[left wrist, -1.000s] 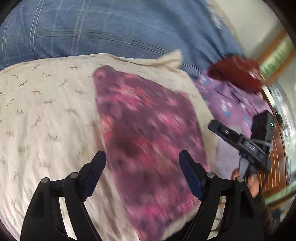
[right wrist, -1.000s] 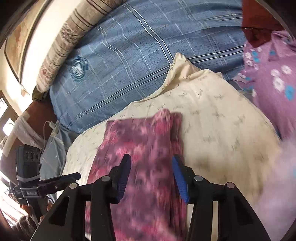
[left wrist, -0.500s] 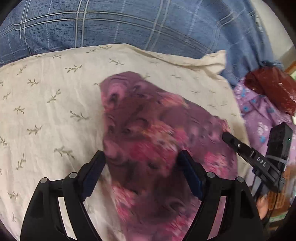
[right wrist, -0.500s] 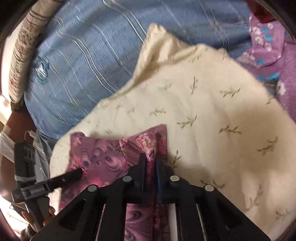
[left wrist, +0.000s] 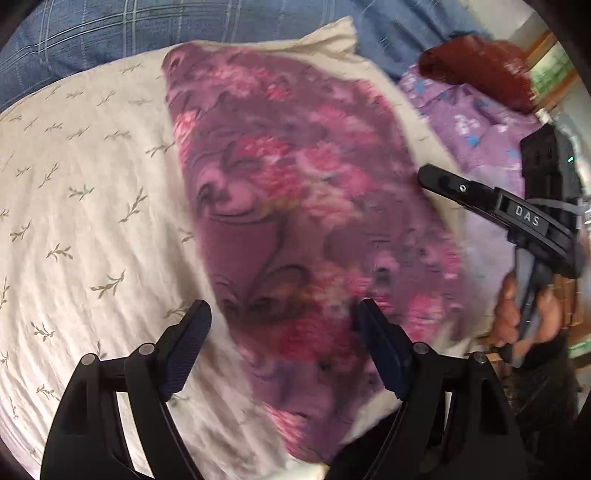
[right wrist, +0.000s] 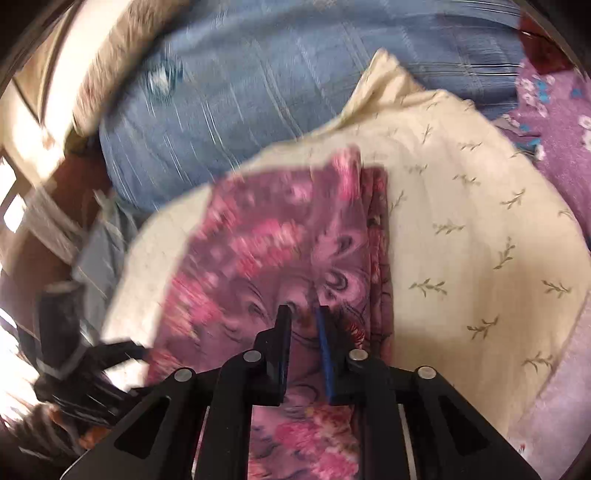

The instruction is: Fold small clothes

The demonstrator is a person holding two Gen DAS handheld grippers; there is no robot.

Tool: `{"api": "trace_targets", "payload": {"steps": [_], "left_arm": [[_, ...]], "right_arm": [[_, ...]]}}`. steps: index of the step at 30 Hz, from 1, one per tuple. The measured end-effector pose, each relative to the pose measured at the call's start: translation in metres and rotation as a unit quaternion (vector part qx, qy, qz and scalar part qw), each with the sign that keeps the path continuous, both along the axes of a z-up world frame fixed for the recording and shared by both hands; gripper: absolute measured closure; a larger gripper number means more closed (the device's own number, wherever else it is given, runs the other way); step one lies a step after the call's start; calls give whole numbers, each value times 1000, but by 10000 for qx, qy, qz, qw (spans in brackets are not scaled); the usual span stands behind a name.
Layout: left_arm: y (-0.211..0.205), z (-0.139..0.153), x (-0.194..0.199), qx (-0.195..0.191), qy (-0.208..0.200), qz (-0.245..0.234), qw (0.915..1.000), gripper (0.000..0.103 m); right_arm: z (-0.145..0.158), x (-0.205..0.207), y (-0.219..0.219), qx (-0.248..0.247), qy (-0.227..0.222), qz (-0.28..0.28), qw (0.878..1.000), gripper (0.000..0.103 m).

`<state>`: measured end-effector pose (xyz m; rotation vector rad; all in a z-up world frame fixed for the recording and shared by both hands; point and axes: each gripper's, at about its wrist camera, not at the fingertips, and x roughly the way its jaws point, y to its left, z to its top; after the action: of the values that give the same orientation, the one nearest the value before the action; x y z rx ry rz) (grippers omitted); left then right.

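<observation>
The step in hand is judged to be a fold of the purple floral garment (left wrist: 295, 206), which lies on the cream leaf-print pillow (left wrist: 85, 206); the pillow rests on a blue checked bedcover (left wrist: 92, 33). Reading from the left of the left wrist view: the left gripper (left wrist: 282, 314) hangs over the near end of the garment with its jaws spread wide and grasping nothing; its left finger is over bare pillow and its right finger over the cloth, and contact with either cannot be confirmed. Farther right, the right gripper (left wrist: 428, 177) reaches in from the right edge, held in the person's hand (left wrist: 524, 314). Its arm carries the white lettering "DAS" (left wrist: 527, 218), the only legible writing in either view. Behind it lie a lilac flowered cloth (left wrist: 472, 122) and a dark red cloth (left wrist: 480, 70). In the right wrist view, the right gripper's jaws stand nearly together and are opening slightly, with a raised ridge of the garment between them; the pads appear to pinch that ridge, near the right edge of the garment, where the layers are already doubled. The next move is judged to require carrying the pinched fabric across the garment without dragging the lower layers, then releasing it flat. The free left gripper is placed to steady the near end.
</observation>
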<state>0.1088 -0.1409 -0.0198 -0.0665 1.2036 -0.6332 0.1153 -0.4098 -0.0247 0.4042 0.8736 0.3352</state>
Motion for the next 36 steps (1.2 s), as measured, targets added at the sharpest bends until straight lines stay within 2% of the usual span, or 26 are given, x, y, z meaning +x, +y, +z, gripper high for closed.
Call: {"api": "trace_targets", "payload": {"steps": [1, 2, 4, 5, 8, 10, 12, 13, 14, 15, 17, 18, 19, 20, 21, 22, 23, 24, 26, 31, 34, 36], "left_arm": [[6, 11, 1, -134, -105, 46, 9998, 22], [12, 20, 6, -212, -241, 156, 9994, 22], [19, 29, 17, -348, -269, 297, 9986, 21], [23, 28, 24, -416, -165, 378, 9983, 21], [30, 8, 49, -812, 532, 559, 9937, 21], [32, -14, 62, -1065, 1033, 709, 9864, 21], [26, -34, 74, -1305, 1505, 804, 9766, 21], [23, -36, 74, -1452, 1580, 864, 9729, 18], [22, -33, 75, -1611, 1514, 895, 9711, 18], [19, -30, 75, -1654, 1480, 853, 9713, 17], [11, -33, 79, -1592, 1493, 856, 9721, 17], [11, -34, 80, -1633, 1509, 905, 9708, 16], [12, -35, 79, -1711, 1492, 996, 9688, 16], [13, -34, 77, -1761, 1448, 1028, 9682, 16], [14, -34, 76, -1784, 1401, 1021, 9686, 16], [14, -32, 73, -1774, 1318, 1005, 9701, 24], [14, -29, 69, -1719, 1191, 940, 9734, 37], [15, -28, 67, -1669, 1097, 882, 9759, 46], [16, -24, 64, -1727, 978, 800, 9768, 69], [36, -21, 62, -2260, 1041, 951, 9639, 73], [66, -7, 58, -2392, 861, 1147, 9603, 73], [97, 10, 58, -2445, 593, 1330, 9587, 73]], "right_arm": [[7, -6, -10, 205, -153, -111, 9996, 70], [11, -9, -17, 291, -229, -233, 9990, 50], [10, -11, -30, 307, -216, -428, 9984, 39], [5, -8, -34, 378, -119, -436, 9983, 40], [-19, 2, -44, 673, 136, -460, 9966, 40], [-42, 12, -50, 1019, 279, -442, 9934, 41], [-55, 12, -48, 1476, 320, -177, 9884, 40], [-54, 14, -43, 1755, 282, 117, 9840, 41], [-54, 17, -35, 2129, 328, 517, 9751, 40], [-51, 17, -30, 2095, 261, 626, 9755, 40], [-47, 22, -18, 1598, 186, 779, 9839, 40], [-53, 28, -16, 1483, 310, 784, 9853, 45], [-58, 33, -17, 1508, 352, 687, 9855, 59], [-61, 34, -21, 1553, 340, 594, 9855, 67], [-62, 35, -24, 1603, 340, 497, 9852, 71], [-62, 34, -24, 1597, 317, 414, 9858, 74], [-60, 31, -21, 1490, 258, 373, 9878, 76], [-56, 27, -16, 1302, 208, 358, 9906, 78], [-43, 23, -6, 1110, 169, 293, 9932, 82], [0, 18, 27, 1013, -68, 461, 9938, 83], [25, 23, 56, 1092, -248, 667, 9915, 83], [40, 28, 80, 1206, -381, 873, 9881, 83]]}}
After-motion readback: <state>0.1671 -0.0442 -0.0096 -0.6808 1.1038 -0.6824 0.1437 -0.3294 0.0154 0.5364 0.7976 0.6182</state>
